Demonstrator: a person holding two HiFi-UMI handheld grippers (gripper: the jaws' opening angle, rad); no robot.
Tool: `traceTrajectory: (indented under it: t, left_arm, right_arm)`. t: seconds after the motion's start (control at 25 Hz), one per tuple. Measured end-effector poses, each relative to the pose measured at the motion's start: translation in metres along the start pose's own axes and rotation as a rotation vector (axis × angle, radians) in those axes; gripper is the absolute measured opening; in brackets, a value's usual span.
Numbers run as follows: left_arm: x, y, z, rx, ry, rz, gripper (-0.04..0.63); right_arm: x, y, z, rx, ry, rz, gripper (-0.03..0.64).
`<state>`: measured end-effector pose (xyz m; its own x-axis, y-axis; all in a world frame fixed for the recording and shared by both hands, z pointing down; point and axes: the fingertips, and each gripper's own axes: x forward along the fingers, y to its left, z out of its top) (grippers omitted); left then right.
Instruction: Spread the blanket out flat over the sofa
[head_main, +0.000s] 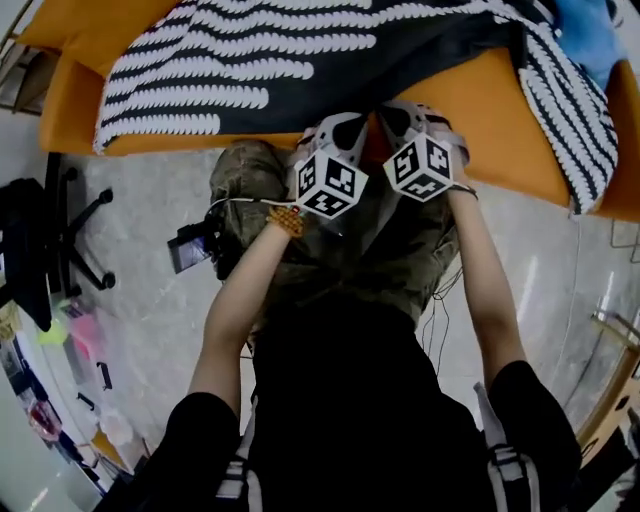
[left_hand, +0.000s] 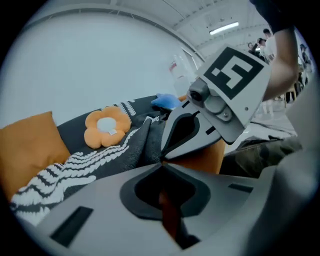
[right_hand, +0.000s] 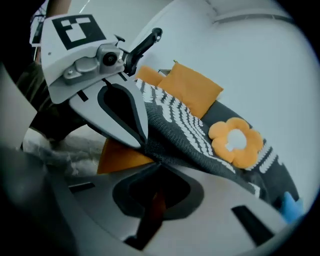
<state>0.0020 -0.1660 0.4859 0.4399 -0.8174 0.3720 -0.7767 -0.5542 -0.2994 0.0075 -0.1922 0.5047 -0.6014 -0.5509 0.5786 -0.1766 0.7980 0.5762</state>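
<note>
A dark blanket with white wavy stripes (head_main: 300, 60) lies rumpled over the orange sofa (head_main: 480, 110), and one end hangs over the right front edge. Both grippers meet at the sofa's front edge, side by side. My left gripper (head_main: 345, 122) is shut, and the blanket's edge (left_hand: 145, 142) runs into its jaw tips (left_hand: 162, 163). Just to its right, my right gripper (head_main: 400, 108) is shut too, with the blanket's hem (right_hand: 190, 135) pinched at its tips (right_hand: 156, 161). The right gripper view also shows the left gripper (right_hand: 145, 144) closed on the same edge.
An orange flower-shaped pillow (right_hand: 235, 141) lies on the blanket, with an orange cushion (right_hand: 192, 87) behind it and something blue (head_main: 590, 35) at the sofa's right end. A black office chair (head_main: 50, 230) stands on the floor at left. The person's legs are close to the sofa front.
</note>
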Motion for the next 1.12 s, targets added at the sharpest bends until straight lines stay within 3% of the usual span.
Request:
traceTrajectory:
  t: [0.12, 0.2, 0.24, 0.32, 0.4, 0.48, 0.52, 0.6, 0.64, 0.8, 0.84, 0.88, 0.96, 1.04, 1.12]
  left_arm:
    - [-0.007, -0.02, 0.002, -0.037, -0.015, -0.053, 0.023]
    - [-0.011, -0.026, 0.011, 0.02, -0.05, -0.03, 0.026]
    - [-0.01, -0.026, 0.016, 0.061, -0.065, -0.007, 0.028]
    - [0.001, -0.019, 0.022, 0.15, -0.063, 0.043, 0.103]
    - [0.019, -0.011, 0.019, 0.2, -0.017, 0.065, 0.176]
    - [0.03, -0.006, 0.011, 0.183, 0.028, 0.043, 0.181]
    - [0.032, -0.004, 0.009, 0.163, 0.04, 0.029, 0.187]
    - [0.031, 0.0, 0.006, 0.141, 0.057, 0.026, 0.153]
    - [0.031, 0.003, 0.005, 0.139, 0.063, 0.038, 0.05]
    - [0.027, 0.002, 0.011, 0.098, 0.049, 0.041, 0.031]
    - [0.023, -0.002, 0.015, 0.091, 0.033, 0.032, 0.029]
    - [0.019, -0.008, 0.019, 0.091, 0.014, 0.02, 0.029]
    - [0.008, -0.021, 0.027, 0.09, -0.023, -0.003, 0.029]
    - [0.0, -0.026, 0.031, 0.072, -0.043, -0.021, 0.029]
    - [-0.006, -0.024, 0.033, 0.081, -0.056, -0.038, 0.029]
  right_arm:
    - [-0.027, 0.034, -0.015, 0.03, 0.007, 0.109, 0.006]
    - [-0.045, 0.068, -0.027, -0.032, 0.024, 0.199, 0.008]
    - [-0.049, 0.077, -0.035, -0.081, 0.037, 0.203, 0.009]
    - [-0.052, 0.069, -0.046, -0.132, 0.041, 0.144, 0.011]
    - [-0.053, 0.042, -0.046, -0.105, 0.021, 0.089, 0.03]
    - [-0.052, 0.013, -0.038, -0.104, 0.01, 0.047, 0.22]
    - [-0.049, 0.0, -0.034, -0.121, 0.008, 0.02, 0.213]
    - [-0.038, -0.022, -0.029, -0.155, 0.002, -0.021, 0.198]
    - [-0.03, -0.029, -0.029, -0.165, -0.002, -0.019, 0.198]
    - [-0.005, -0.032, -0.027, -0.239, 0.004, 0.076, 0.211]
    - [-0.003, -0.035, -0.022, -0.244, 0.005, 0.07, 0.258]
    - [-0.002, -0.038, -0.017, -0.241, 0.003, 0.055, 0.26]
    - [0.001, -0.034, -0.012, -0.248, 0.002, 0.036, 0.205]
    - [0.002, -0.02, -0.014, -0.264, 0.014, 0.022, 0.063]
    - [-0.007, -0.009, -0.021, -0.242, 0.034, -0.011, 0.02]
